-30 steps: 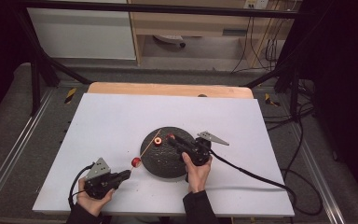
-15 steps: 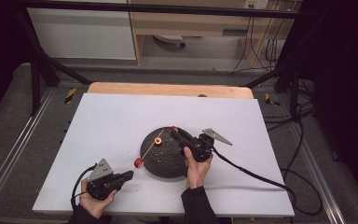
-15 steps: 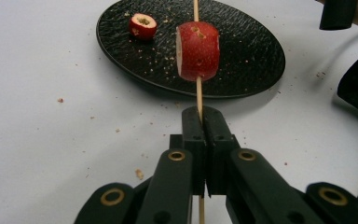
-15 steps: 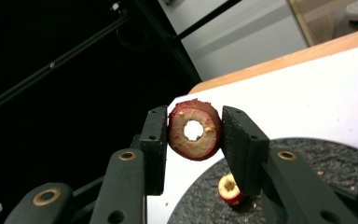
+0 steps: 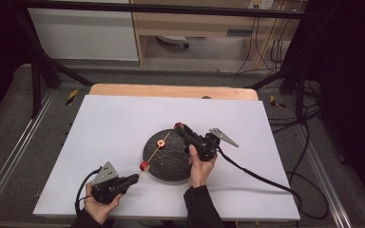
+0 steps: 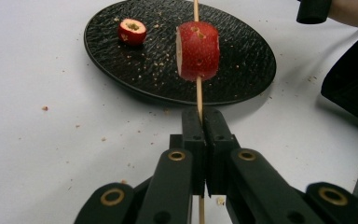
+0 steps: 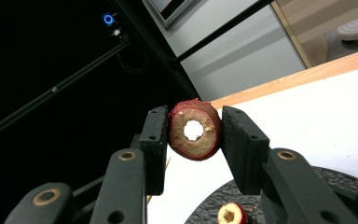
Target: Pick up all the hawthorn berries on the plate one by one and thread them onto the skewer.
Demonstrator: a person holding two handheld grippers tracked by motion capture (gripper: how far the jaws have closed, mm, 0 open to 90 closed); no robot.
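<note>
Two grippers work fruit onto a skewer at a white table (image 5: 100, 123). Nearest, the left gripper (image 6: 200, 122) pinches a thin wooden skewer (image 6: 198, 91) carrying a red fruit piece (image 6: 198, 50) just above the black plate's (image 6: 242, 70) edge. A second red piece (image 6: 132, 31) lies on the plate. Beyond, the right gripper (image 7: 193, 131) clamps a hollowed fruit ring (image 7: 195, 129), raised over the plate's far side.

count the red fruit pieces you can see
3. One fruit piece is threaded on the skewer held by the left gripper; one lies on the black plate; one cored ring sits between the right gripper's jaws.
</note>
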